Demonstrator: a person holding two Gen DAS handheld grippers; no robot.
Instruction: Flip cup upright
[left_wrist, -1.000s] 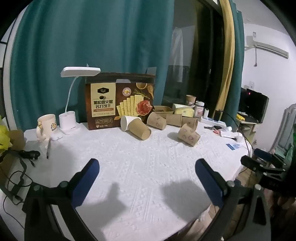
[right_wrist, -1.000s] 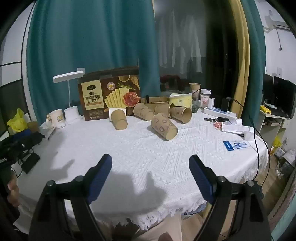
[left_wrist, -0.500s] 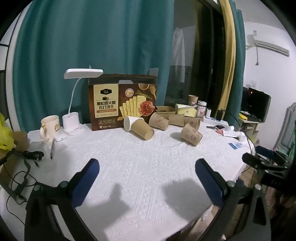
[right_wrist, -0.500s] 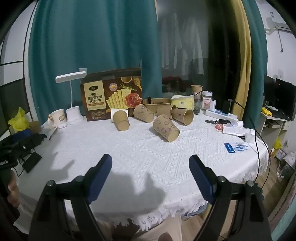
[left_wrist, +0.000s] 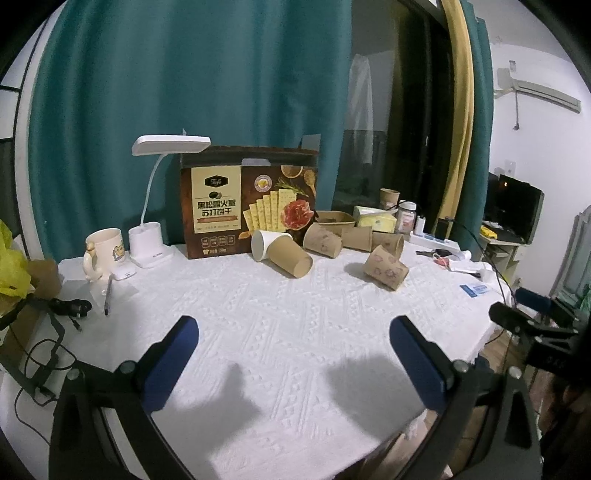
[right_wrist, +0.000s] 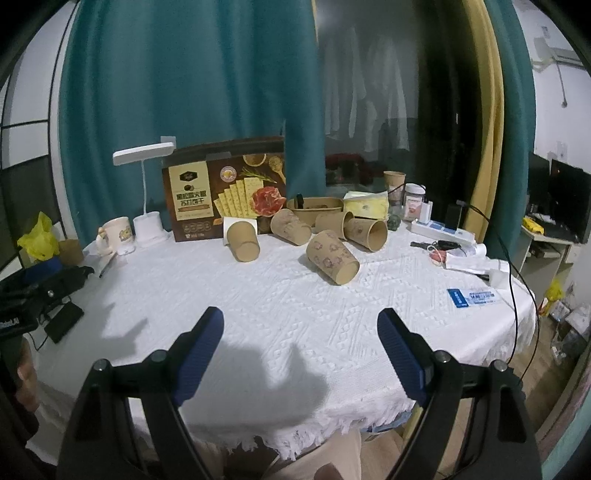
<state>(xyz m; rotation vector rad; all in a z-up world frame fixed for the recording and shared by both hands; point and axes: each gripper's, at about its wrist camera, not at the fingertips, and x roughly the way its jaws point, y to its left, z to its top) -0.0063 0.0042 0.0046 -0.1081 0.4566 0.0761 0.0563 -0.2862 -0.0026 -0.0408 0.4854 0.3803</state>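
Both grippers are held low over the near part of the table (right_wrist: 369, 332), nothing grasped. Left gripper (left_wrist: 293, 341): fingers wide apart, empty. Right gripper (right_wrist: 300, 334): fingers likewise spread, empty.

Several brown paper cups are seen lying on their sides toward the far half of the cloth. Nearest is the printed cup (right_wrist: 332, 257), alone, mouth turned toward the right gripper. A plain cup (right_wrist: 243, 242) lies further left, just in front of the cracker box (right_wrist: 223, 188). Three more cups (right_wrist: 365, 230) are bunched behind, touching or nearly so. No cup has been set upright yet; task judged not started.

Risks, as judged:
- Cups are round and light; a nudge from one finger before closing is likely to roll a cup away, the printed one perhaps toward the right edge.
- Thin paper wall may be crushed if squeezed hard.
- The embossed cloth could be snagged and dragged by a low fingertip.
- In the bunch, neighbours could be knocked.

Room: a broad bare stretch of cloth lies between grippers and cups. The near fringed edge is just below the right gripper. Clutter at the margins: lamp (left_wrist: 155, 206), mug (left_wrist: 103, 249), cables (left_wrist: 44, 347) left; papers (right_wrist: 469, 258) right.
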